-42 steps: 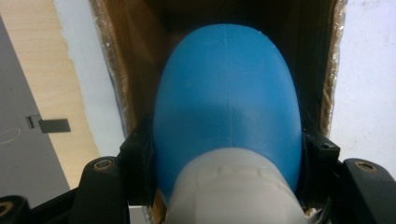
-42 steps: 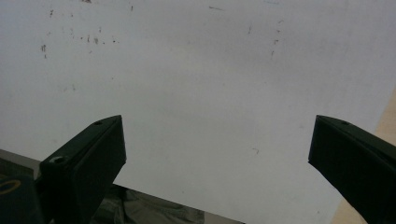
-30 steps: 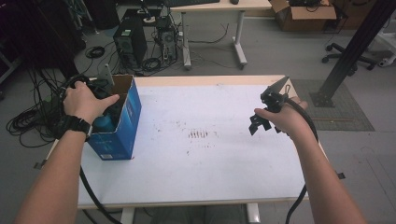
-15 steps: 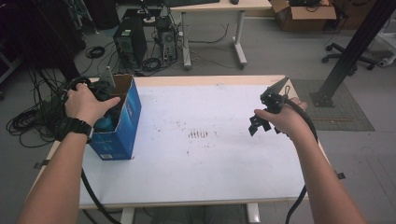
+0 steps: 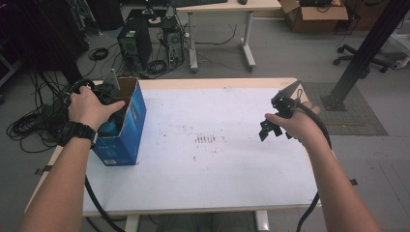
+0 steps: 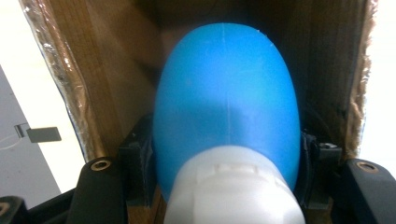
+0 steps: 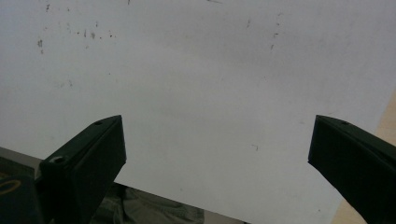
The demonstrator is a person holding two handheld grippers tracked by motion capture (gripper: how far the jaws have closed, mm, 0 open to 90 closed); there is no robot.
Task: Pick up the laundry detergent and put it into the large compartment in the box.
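The white-topped bench (image 5: 203, 159) carried an open blue cardboard box (image 5: 126, 126) at its left edge. Inside that box the left tool (image 6: 224, 196) clamped a blue egg-shaped bottle with a white cap (image 6: 226, 126). Well right of the box, the right tool (image 5: 271, 124) hung unclenched. Likely step: lifting the bottle straight up, clear of the box walls. Since the earlier frame, both hands had stayed put.

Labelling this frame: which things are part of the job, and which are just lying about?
In the job:
- blue bottle, white cap, gripped by the left tool
- blue box that the bottle sits in

Lying about:
- right tool, open over the bare table
- PC towers and cables on the floor
- cardboard box at the back
- office chair
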